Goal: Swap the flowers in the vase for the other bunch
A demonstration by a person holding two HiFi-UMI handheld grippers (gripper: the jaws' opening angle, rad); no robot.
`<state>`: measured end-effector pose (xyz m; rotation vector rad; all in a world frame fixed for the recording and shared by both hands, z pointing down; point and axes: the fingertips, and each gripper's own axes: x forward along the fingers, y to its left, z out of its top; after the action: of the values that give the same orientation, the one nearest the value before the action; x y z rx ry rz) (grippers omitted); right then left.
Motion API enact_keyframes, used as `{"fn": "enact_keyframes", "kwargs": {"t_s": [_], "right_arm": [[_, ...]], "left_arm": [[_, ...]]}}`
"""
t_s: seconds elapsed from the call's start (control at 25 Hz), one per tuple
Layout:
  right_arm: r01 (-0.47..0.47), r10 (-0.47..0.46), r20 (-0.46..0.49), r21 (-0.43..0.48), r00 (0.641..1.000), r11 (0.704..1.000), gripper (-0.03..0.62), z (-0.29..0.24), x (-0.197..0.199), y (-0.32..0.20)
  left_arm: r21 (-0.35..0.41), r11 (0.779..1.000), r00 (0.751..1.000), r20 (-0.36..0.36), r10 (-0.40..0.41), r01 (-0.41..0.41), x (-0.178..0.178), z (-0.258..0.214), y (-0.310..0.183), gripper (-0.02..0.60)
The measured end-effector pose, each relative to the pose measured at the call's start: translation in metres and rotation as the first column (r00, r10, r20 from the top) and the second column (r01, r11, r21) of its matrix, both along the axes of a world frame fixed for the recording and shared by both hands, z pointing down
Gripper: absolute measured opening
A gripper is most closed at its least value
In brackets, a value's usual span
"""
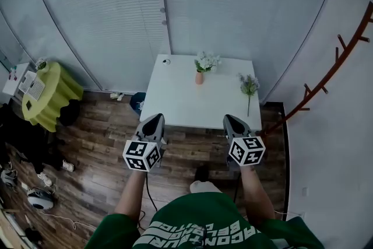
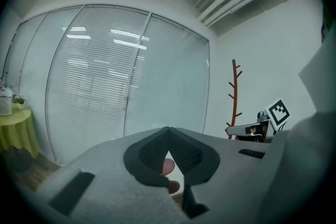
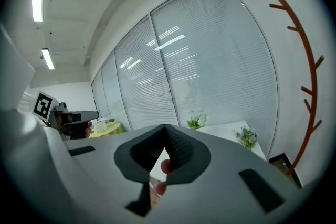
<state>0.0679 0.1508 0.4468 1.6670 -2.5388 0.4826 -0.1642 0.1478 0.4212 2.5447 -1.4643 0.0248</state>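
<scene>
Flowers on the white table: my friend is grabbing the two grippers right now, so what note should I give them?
Left gripper: shut, empty, at the near edge of the white table.
Right gripper: shut, empty, at the same edge.
Things: the white flowers stand in the pink vase toward the table's far side. The purple bunch lies flat on the table to the vase's right, apart from it.
Done: nothing yet.
Left: lift out the white flowers, then put the purple bunch in the vase.
</scene>
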Motion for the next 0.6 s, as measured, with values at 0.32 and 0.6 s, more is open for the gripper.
{"fn": "enact_keyframes", "kwargs": {"t_s": [0.32,0.6], "right_arm": [[-0.018,0.018,0.053,0.002,0.998,1.000,0.011,0.005,0.044,-0.067],[-0.021,0.020,0.060,0.014,0.998,1.000,0.011,0.005,0.071,-0.100]], "left_arm": [[-0.010,1.000,0.998,0.058,0.028,-0.028,0.044,0.004,-0.067,0.002],[-0.019,0.998,0.996,0.069,0.055,-0.054,0.080,0.014,-0.105,0.002]]}}
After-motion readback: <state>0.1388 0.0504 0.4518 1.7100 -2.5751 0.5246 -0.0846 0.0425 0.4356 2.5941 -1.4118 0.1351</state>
